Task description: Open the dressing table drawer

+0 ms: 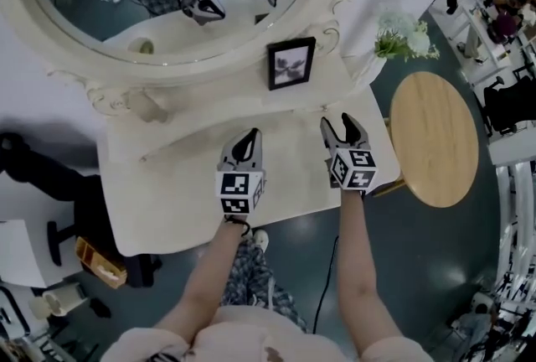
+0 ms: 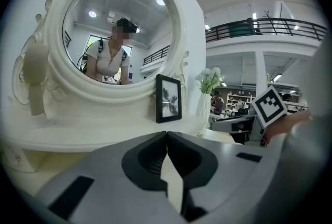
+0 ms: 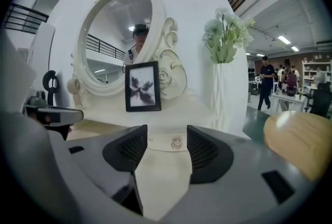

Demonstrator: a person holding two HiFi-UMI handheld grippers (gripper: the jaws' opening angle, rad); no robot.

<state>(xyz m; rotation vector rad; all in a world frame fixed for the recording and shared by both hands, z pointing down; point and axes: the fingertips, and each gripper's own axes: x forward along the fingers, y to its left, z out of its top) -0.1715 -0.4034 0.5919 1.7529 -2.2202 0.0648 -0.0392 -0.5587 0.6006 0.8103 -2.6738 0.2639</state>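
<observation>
the right gripper [image 3: 167,134] has its fingers [image 3: 127,153] spread, with nothing pinched. straight ahead through the gap is a small drawer [image 3: 158,142] front with a round metal knob [image 3: 176,143], beyond the fingertips and untouched, below a picture frame [image 3: 142,86]. the left gripper [image 2: 166,136] has its fingers [image 2: 148,158] pressed together, empty, pointing at the foot of the oval mirror [image 2: 116,26]. in the head view the left gripper [image 1: 249,141] and the right gripper [image 1: 339,127] hang side by side, apart, over the front half of the pale tabletop [image 1: 167,184], with bare surface around them and the front edge just behind. to the right of the right fingers, a vase of flowers [image 1: 402,38] stands at the tabletop's far corner and a round wooden stool [image 1: 434,138] sits just off its right edge.
</observation>
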